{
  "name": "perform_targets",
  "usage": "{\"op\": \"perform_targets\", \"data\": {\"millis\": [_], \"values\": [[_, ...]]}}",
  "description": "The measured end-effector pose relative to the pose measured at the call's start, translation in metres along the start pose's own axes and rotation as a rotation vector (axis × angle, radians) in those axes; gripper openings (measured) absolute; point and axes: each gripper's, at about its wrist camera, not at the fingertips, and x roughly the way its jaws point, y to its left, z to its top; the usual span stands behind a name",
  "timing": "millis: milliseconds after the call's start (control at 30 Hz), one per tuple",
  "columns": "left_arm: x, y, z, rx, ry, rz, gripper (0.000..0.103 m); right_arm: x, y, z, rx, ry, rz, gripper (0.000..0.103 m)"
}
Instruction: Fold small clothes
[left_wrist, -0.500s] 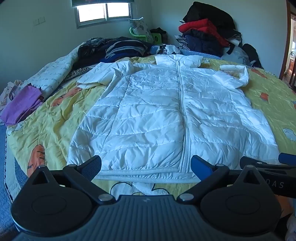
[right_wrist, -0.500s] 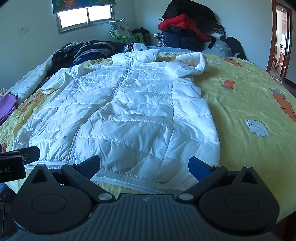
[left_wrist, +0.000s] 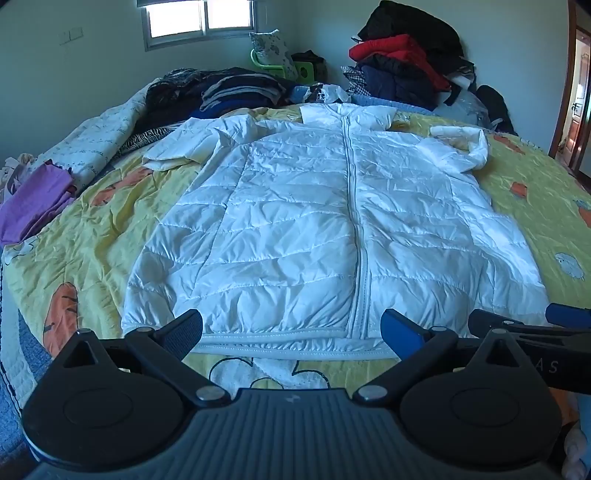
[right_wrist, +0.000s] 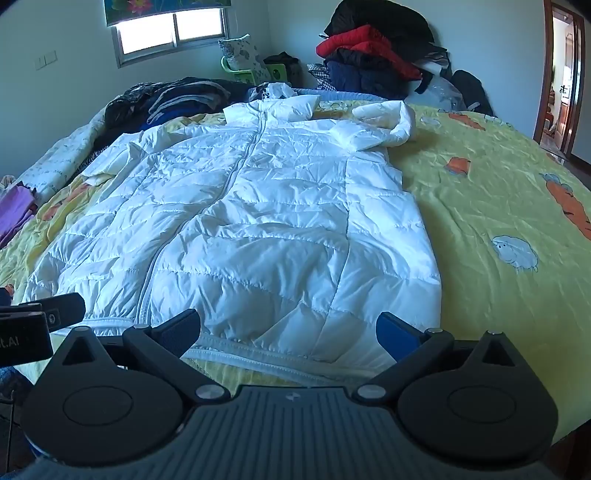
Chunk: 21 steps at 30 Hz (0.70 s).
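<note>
A white quilted puffer jacket (left_wrist: 314, 229) (right_wrist: 258, 236) lies flat and zipped on the yellow cartoon-print bedspread (left_wrist: 92, 236) (right_wrist: 498, 206), hem toward me, collar at the far end. Both sleeves are folded in near the shoulders. My left gripper (left_wrist: 291, 328) hovers open just short of the hem, left of the zip's lower end. My right gripper (right_wrist: 288, 328) stands open at the hem's right half, nothing between its fingers. The other gripper shows at each view's edge.
A dark heap of clothes (left_wrist: 221, 88) lies at the bed's far left, a red, navy and black pile (left_wrist: 402, 70) at the far right. Purple garments (left_wrist: 33, 203) sit on the left edge. A doorway (right_wrist: 561, 81) opens at the right.
</note>
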Motion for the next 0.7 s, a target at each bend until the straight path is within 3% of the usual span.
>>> {"op": "perform_targets", "data": {"millis": [700], "values": [[0.0015, 0.0001, -0.0009, -0.003, 0.015, -0.024, 0.103, 0.0023, 0.0007, -0.0010, 0.002, 0.006, 0.002, 0.103]]}}
